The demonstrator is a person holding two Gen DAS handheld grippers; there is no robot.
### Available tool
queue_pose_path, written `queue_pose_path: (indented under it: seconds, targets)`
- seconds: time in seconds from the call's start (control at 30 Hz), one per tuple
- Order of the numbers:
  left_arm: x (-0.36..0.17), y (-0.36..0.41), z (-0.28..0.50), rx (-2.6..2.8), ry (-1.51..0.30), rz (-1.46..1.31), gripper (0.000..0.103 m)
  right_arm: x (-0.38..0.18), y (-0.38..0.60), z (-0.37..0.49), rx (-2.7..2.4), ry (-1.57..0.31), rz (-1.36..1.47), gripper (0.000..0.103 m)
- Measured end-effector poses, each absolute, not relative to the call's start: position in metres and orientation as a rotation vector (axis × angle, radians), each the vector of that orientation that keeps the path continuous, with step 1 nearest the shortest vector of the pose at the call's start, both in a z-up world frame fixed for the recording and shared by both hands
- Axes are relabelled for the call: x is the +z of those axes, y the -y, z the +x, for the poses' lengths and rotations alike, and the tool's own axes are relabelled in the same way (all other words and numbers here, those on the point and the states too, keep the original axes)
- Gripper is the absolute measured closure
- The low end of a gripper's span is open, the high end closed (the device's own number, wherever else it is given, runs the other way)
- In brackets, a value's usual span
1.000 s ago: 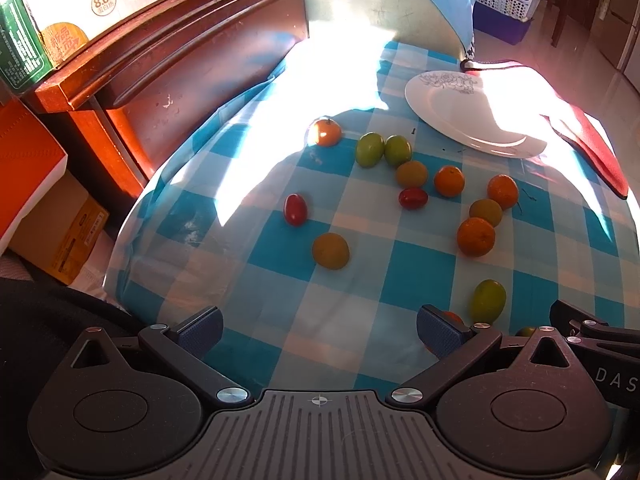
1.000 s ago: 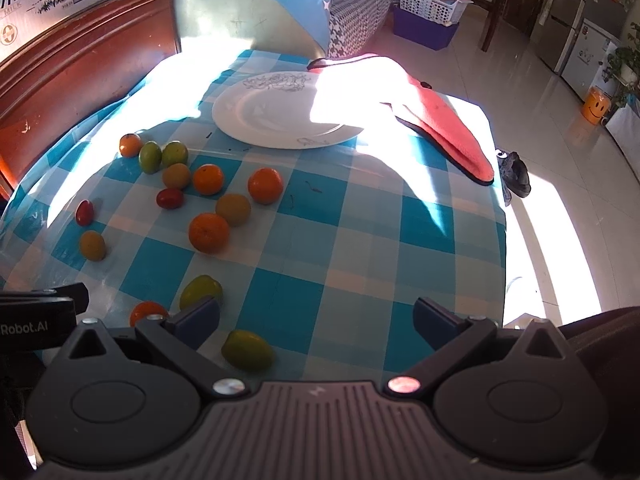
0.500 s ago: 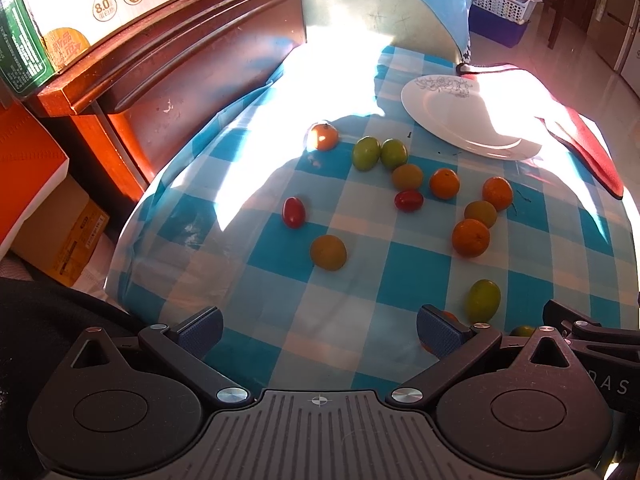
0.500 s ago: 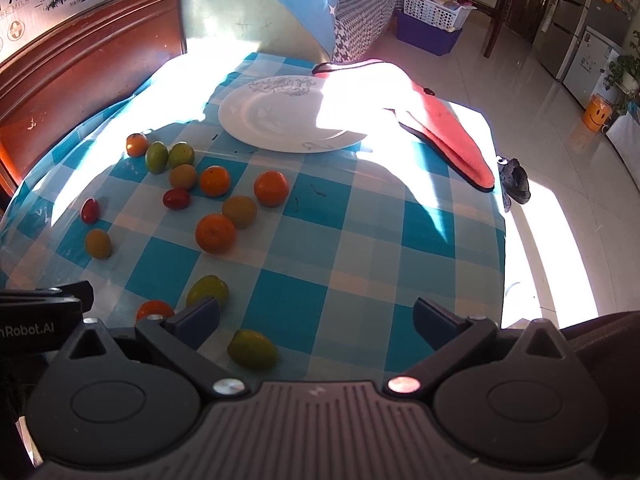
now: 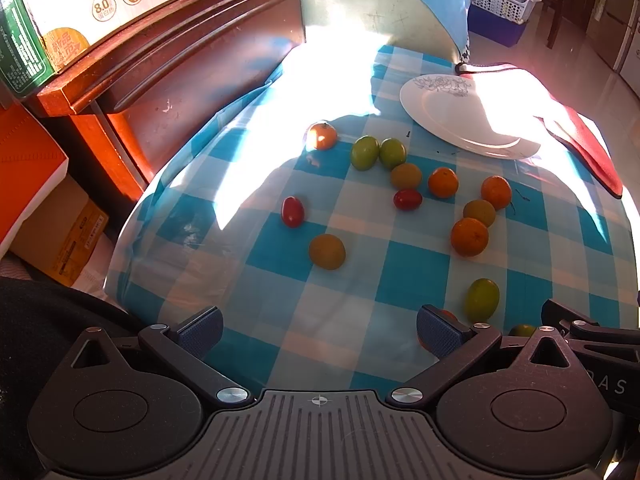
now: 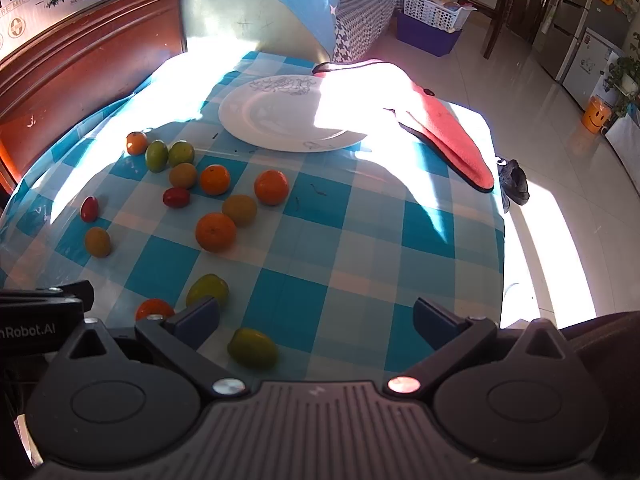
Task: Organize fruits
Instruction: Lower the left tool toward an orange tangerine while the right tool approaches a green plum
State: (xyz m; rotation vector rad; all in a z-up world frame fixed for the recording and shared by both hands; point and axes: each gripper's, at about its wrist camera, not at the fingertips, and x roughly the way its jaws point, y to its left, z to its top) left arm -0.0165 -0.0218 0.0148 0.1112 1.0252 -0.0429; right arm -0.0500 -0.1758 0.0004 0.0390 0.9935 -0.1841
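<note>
Both spread wide and holding nothing: left gripper [image 5: 318, 330], right gripper [image 6: 316, 320], side by side over the near edge of the checked tablecloth [image 6: 360, 248]. Scattered fruits [image 6: 215, 232] left of the bare white plate [image 6: 288, 114] (red cloth [image 6: 452, 140] touching its far rim). Wooden headboard [image 5: 180, 68] along the left, milk carton [image 5: 80, 4] on top.

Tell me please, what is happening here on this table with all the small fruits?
A person holds two tongs over a checkered tablecloth, sorting fruit. Both the left tongs and the right tongs are open and hold nothing. The fruits, such as an orange one and a green one, lie scattered on the cloth. The white plate has no fruit on it yet.
</note>
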Motion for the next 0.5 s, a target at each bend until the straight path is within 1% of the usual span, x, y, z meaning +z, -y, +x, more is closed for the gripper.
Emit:
queue_pose_path:
  seconds: [0.5]
  targets:
    - [0.0133, 0.0219, -0.0195, -0.074, -1.023, 0.104, 0.0, 0.0043, 0.1858, -0.0595, -0.154, -0.969, 0.056, 0.001]
